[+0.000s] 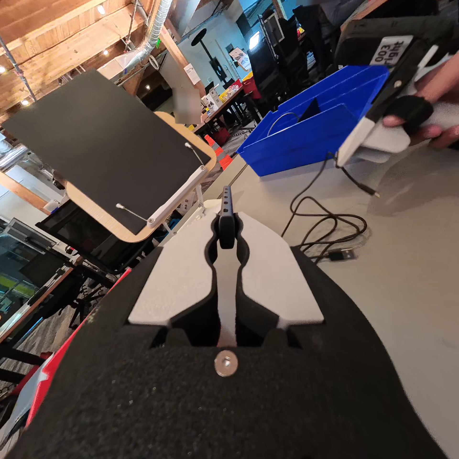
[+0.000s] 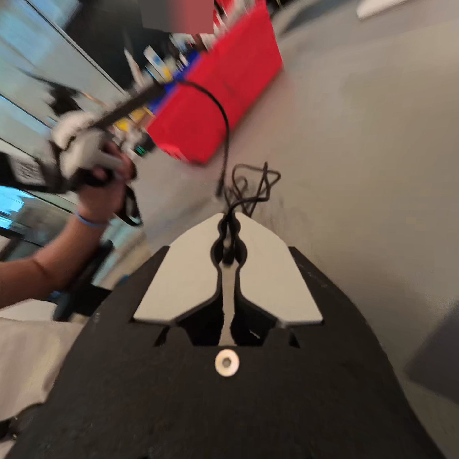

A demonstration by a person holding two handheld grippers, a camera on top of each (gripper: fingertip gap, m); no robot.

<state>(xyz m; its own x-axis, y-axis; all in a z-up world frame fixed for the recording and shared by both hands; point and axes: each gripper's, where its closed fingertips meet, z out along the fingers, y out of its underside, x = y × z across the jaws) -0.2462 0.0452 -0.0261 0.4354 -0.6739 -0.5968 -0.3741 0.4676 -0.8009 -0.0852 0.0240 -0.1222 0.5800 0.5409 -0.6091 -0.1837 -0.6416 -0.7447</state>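
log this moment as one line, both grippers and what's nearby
left gripper: shut on dark flat device | right gripper: shut on black cable | nearby: blue bin, red bin, grey table

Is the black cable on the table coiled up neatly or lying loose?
Loose. The black cable sprawls in uneven loops on the grey table, one end pinched in the right claw.

right view: motion-blurred throughout | far left gripper (image 2: pixel 82 149) smeared, jaws unreadable | red bin (image 2: pixel 216 99) contents hidden | left view: right gripper (image 1: pixel 372 129) cut by right edge | bin (image 1: pixel 310 139) contents mostly hidden
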